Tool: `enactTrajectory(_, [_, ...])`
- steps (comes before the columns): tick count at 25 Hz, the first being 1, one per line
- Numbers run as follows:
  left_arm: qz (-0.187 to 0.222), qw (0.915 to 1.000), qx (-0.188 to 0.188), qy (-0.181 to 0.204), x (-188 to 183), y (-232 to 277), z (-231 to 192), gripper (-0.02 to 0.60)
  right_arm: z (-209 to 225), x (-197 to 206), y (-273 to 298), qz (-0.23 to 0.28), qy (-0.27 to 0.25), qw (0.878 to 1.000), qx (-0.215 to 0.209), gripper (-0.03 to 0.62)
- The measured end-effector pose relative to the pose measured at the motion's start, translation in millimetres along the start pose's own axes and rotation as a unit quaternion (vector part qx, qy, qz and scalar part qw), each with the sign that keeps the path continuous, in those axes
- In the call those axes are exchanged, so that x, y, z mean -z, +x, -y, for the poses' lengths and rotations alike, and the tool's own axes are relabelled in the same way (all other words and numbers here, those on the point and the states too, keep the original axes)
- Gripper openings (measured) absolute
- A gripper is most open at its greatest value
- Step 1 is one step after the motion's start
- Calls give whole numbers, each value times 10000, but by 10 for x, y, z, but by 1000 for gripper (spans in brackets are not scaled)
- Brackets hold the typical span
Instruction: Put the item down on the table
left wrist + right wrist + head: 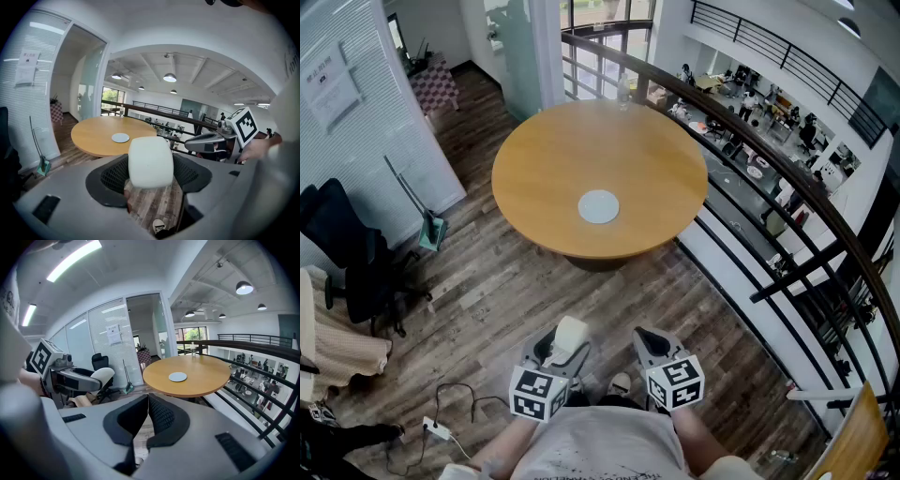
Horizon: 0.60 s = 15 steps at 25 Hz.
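Note:
A white, rounded soft block (150, 161) sits between the black pads of my left gripper (150, 177), which is shut on it. In the head view the same block (571, 333) pokes out of the left gripper (564, 345), low over the wood floor and close to my body. My right gripper (649, 345) is held level beside it, and its own view shows the right gripper (147, 417) shut, pads touching, with nothing in them. The round wooden table (572, 150) stands ahead, well beyond both grippers, with a pale disc (598, 206) near its middle.
A dark railing (769, 187) curves along the table's right side, with a drop to a lower floor beyond. A black office chair (347, 253) and a dustpan (429, 228) stand at the left. A power strip and cable (441, 427) lie on the floor. A bottle (623, 89) stands on the table's far edge.

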<state>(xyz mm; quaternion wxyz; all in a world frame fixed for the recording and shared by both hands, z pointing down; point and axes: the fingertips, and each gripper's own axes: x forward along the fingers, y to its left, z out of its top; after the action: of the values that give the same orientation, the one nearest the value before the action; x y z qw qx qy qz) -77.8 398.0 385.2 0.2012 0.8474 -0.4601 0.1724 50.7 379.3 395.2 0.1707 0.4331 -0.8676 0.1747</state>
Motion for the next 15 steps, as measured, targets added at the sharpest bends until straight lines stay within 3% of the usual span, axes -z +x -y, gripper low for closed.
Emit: enactTrajectory(15, [23,10000,67,15,-51,24,22,304,-14,-8,10,-9,136,9999,-66,26])
